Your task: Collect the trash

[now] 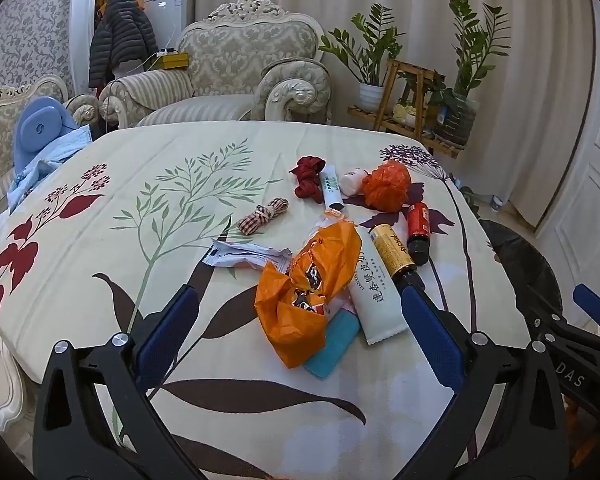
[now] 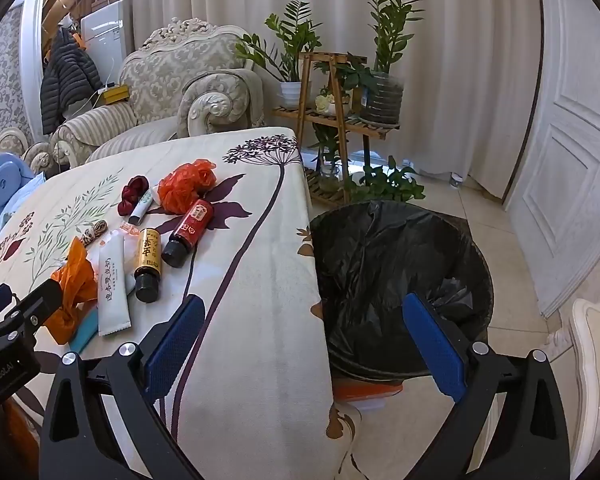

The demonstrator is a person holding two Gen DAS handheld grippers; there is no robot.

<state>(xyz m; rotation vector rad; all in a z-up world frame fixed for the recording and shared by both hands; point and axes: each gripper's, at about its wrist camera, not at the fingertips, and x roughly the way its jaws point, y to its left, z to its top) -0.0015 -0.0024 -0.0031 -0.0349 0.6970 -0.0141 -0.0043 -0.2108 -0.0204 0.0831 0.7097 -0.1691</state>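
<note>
Trash lies on the floral tablecloth [image 1: 100, 280]: an orange plastic bag [image 1: 308, 284], a white tube [image 1: 374, 296], a gold bottle [image 1: 392, 250], a red bottle [image 1: 418, 230], a crumpled orange bag [image 1: 386, 186], a white wrapper [image 1: 248, 258] and a blue packet [image 1: 334, 346]. My left gripper [image 1: 300, 332] is open and empty, hovering just before the orange bag. My right gripper [image 2: 300, 340] is open and empty, over the table's right edge beside the black-lined trash bin [image 2: 400, 272]. The bottles [image 2: 148, 260] and tube [image 2: 112, 288] also show in the right wrist view.
A red ribbon bundle [image 1: 308, 176], a checked ribbon roll [image 1: 262, 214], a small white tube [image 1: 332, 192] and a white bottle [image 1: 352, 182] lie farther back. An armchair [image 1: 228, 76] stands behind the table. A wooden plant stand [image 2: 340, 112] and a white door [image 2: 572, 160] flank the bin.
</note>
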